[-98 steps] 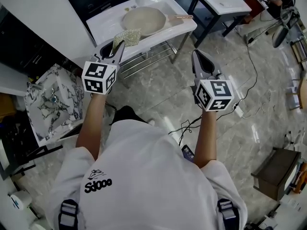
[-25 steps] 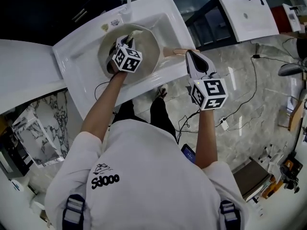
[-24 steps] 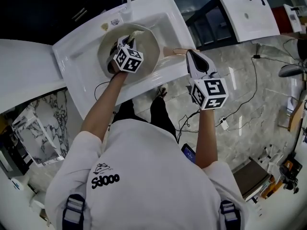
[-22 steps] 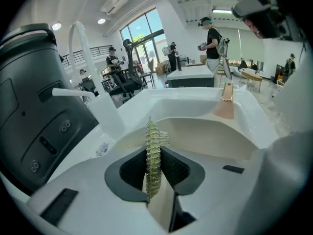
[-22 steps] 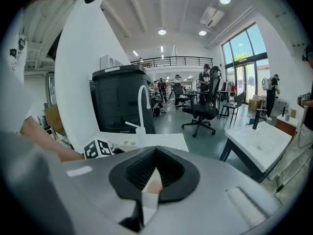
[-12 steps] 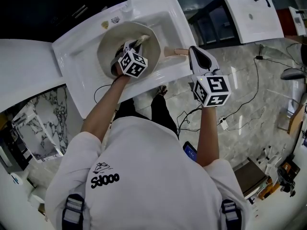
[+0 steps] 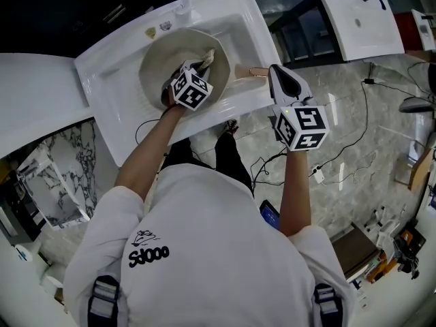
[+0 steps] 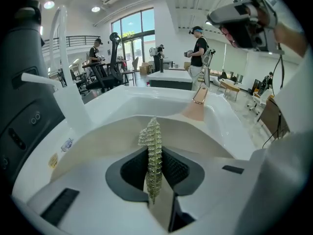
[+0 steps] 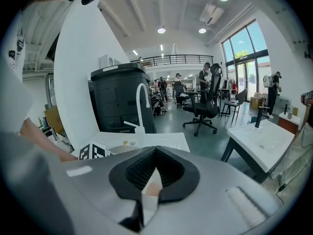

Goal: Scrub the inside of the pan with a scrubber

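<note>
The left tool (image 8: 154, 153) is clamped on the scrubber (image 8: 150, 133), which stands edge-up between the jaws and juts past their tips, down inside the pan (image 7: 160, 56) toward its right wall. To scrub well, I would tip that tool so the scrubber's broad face meets the pan instead of its thin edge. I would then press lightly and work in overlapping circles from the floor up the wall, with the grip firm enough that the mesh does not slide out. The pan looks free to skid in the bowl, so it needs steadying at the handle (image 7: 251, 71). The right tool (image 9: 155, 151) hangs just beside the handle's end at the sink's right edge. Its jaws are together at the tips, and a pale pink strip, probably the handle, shows through the gap behind them; it does not look gripped. Opening that tool and closing it on the handle would hold the pan against the strokes. As for containers, the sink (image 7: 112, 80) holds only the pan. The pan holds only the scrubber and the left tool's tips, and I can make out no water or suds. A second sink (image 7: 361, 19) stands well apart to the right.
</note>
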`<state>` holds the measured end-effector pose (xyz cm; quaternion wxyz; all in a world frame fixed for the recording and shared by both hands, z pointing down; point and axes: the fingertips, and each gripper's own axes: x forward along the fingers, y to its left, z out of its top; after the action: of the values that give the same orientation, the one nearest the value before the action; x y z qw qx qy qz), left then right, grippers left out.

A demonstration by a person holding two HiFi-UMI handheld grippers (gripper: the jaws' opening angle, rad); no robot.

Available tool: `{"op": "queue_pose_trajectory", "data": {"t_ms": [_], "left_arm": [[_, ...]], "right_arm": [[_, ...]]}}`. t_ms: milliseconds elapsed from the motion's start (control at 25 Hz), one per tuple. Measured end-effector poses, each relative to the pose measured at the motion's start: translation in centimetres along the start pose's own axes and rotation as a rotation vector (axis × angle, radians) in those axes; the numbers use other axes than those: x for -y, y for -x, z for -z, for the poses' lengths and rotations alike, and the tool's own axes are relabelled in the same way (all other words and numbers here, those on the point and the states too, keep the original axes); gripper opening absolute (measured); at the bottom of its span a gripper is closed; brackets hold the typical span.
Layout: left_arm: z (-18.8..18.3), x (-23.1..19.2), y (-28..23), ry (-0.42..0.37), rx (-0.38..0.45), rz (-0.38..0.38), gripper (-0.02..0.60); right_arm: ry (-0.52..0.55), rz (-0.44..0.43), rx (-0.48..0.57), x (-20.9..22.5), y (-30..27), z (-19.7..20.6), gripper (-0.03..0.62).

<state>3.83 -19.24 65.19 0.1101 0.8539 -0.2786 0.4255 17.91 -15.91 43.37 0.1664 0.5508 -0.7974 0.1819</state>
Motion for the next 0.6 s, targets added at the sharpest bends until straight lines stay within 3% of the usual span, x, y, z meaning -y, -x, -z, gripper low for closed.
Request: {"op": "queue_pose_trajectory", "data": {"t_ms": [600], "left_arm": [[0.9,3.7,-3.1,0.028,-0.027,0.28,0.066]], "right_arm": [[-0.022,0.048,-0.017,0.0,1.9,1.6,0.011]]}}
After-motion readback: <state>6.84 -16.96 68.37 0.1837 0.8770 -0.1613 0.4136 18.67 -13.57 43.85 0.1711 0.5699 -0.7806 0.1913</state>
